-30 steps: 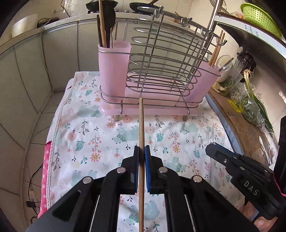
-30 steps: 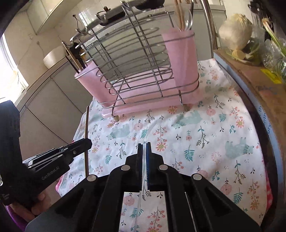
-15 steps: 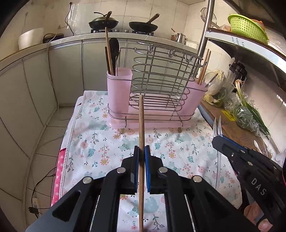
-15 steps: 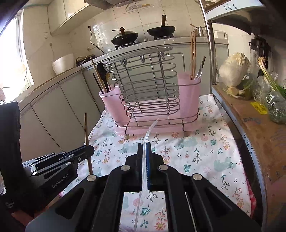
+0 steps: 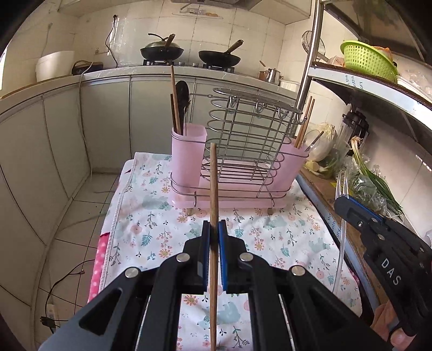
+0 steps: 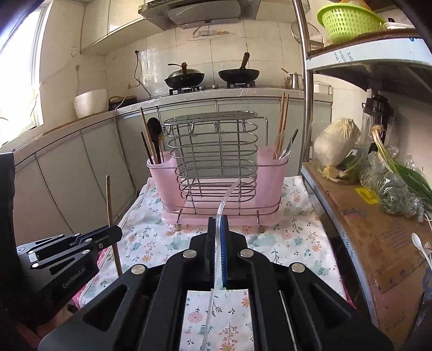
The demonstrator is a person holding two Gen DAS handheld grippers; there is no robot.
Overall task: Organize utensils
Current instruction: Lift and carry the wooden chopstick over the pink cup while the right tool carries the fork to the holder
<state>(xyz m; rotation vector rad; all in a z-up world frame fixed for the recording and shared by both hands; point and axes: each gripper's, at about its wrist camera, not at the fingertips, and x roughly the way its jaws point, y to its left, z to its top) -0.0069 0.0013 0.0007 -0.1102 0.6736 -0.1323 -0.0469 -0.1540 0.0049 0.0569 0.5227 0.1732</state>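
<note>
- Left gripper [image 5: 213,229] jaws clamped on a wooden chopstick [image 5: 213,189]
- Right gripper [image 6: 218,226] jaws clamped on a clear plastic fork [image 6: 225,199]
- Both utensils are held above the floral tabletop [image 5: 151,229]; the pink utensil rack [image 5: 237,162] stands at its far edge

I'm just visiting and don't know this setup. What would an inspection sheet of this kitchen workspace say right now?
Surface: floral cloth covers the table; the rack stands on it.
Job's things: wire rack with pink cups at both ends, already holding chopsticks and spoons; one wooden chopstick; one clear plastic fork.
Clutter: cabbage, bagged greens and a small white spoon on the side shelf.
Grippers: left gripper shut on the chopstick; right gripper shut on the fork; both raised in front of the rack.
Cables: plug and cord on the floor; cords on the back counter.
Surroundings: two woks on the stove; green basket on the upper shelf.
</note>
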